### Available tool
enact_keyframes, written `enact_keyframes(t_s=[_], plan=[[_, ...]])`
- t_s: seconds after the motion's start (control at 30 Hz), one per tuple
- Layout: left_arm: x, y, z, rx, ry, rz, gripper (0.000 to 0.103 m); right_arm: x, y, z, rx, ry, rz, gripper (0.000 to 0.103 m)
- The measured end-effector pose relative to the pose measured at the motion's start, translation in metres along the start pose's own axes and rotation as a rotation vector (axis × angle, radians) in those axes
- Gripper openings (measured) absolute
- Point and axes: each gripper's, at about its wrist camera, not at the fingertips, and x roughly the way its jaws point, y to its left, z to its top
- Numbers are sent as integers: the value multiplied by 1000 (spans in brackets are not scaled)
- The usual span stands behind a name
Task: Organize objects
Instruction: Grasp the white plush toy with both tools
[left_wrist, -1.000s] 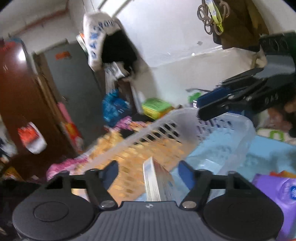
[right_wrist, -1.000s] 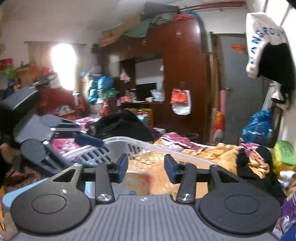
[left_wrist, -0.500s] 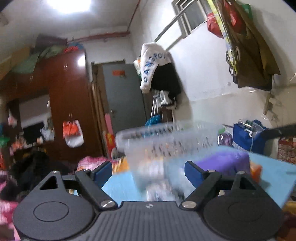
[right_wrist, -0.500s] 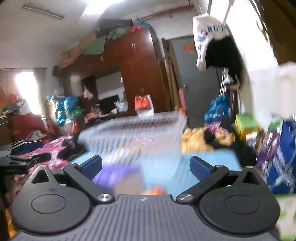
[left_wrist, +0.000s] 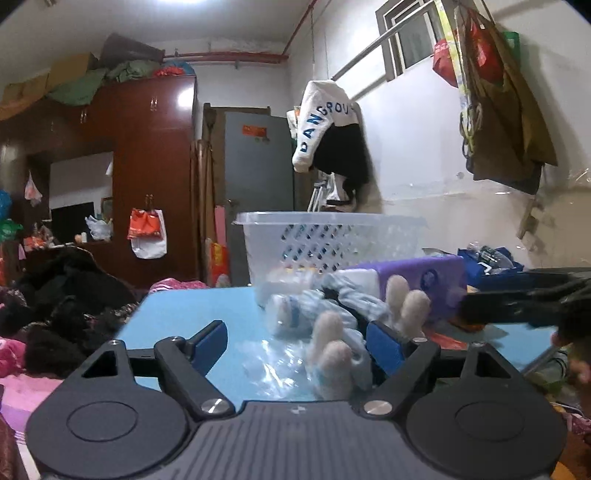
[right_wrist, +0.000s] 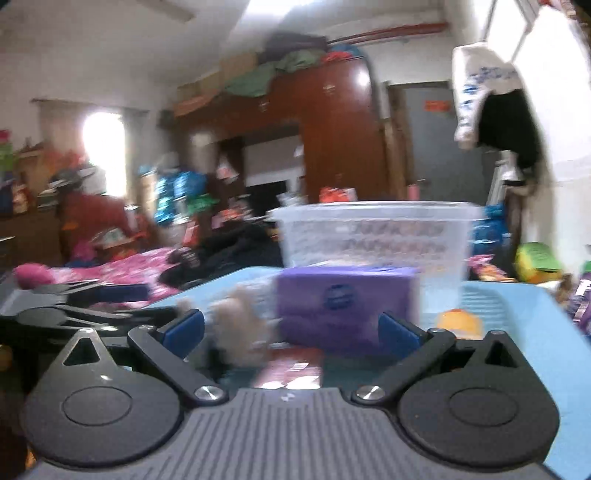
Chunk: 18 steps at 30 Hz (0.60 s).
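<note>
1. While our left gripper (left_wrist: 295, 341) points low across the blue table (left_wrist: 177, 314), its 2 jaws stand wide and are closing a little; nothing is pinched.
2. Between those jaws, nearer the right one, we see a soft toy (left_wrist: 332, 347) in pale blue striped cloth, its white fuzzy paws up. We cannot tell whether the right pad touches it.
3. Crumpled clear plastic (left_wrist: 266, 365) lies between the jaws, just left of the toy.
4. Beyond the jaws we see a purple box (left_wrist: 424, 280), and behind it a clear slotted basket (left_wrist: 325, 240) standing on the table.
5. Our right gripper (right_wrist: 291, 328) also has its 2 jaws wide, closing, with nothing gripped.
6. Straight ahead between those jaws sits the purple box (right_wrist: 343, 302); the toy (right_wrist: 236, 328), blurred, lies near the left jaw, and the basket (right_wrist: 373, 236) stands behind the box.
7. Just beyond the right jaw we see an orange object (right_wrist: 460, 323), too blurred to name.
</note>
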Motion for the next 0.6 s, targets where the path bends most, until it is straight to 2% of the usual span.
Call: enact_keyframes(t_s=[0.07, 0.1, 0.17, 0.27, 0.3, 0.33, 0.4, 0.43, 0.47, 0.6], plan=[[-1, 0, -5, -7, -1, -2, 79, 7, 2, 0, -12, -6, -1, 84], [0, 0, -6, -15, 3, -7, 78, 12, 0, 0, -1, 3, 14, 75], [2, 1, -9, -23, 6, -3, 69, 18, 0, -2, 10, 31, 47, 63], [1, 1, -15, -34, 7, -6, 64, 21, 2, -7, -3, 40, 46, 60], [2, 0, -17, -34, 9, -9, 62, 21, 3, -9, -13, 42, 43, 55], [3, -1, -18, -30, 13, -10, 56, 17, 7, -15, -19, 45, 40, 52], [6, -3, -21, -33, 23, -18, 42, 16, 9, -17, -28, 49, 39, 38], [7, -2, -22, -48, 23, -31, 27, 16, 12, -17, -35, 49, 34, 37], [7, -2, -22, -60, 21, -51, 21, 14, 13, -19, -45, 44, 29, 36], [6, -14, -24, -2, 11, -27, 21, 11, 23, -24, -83, 35, 10, 33]])
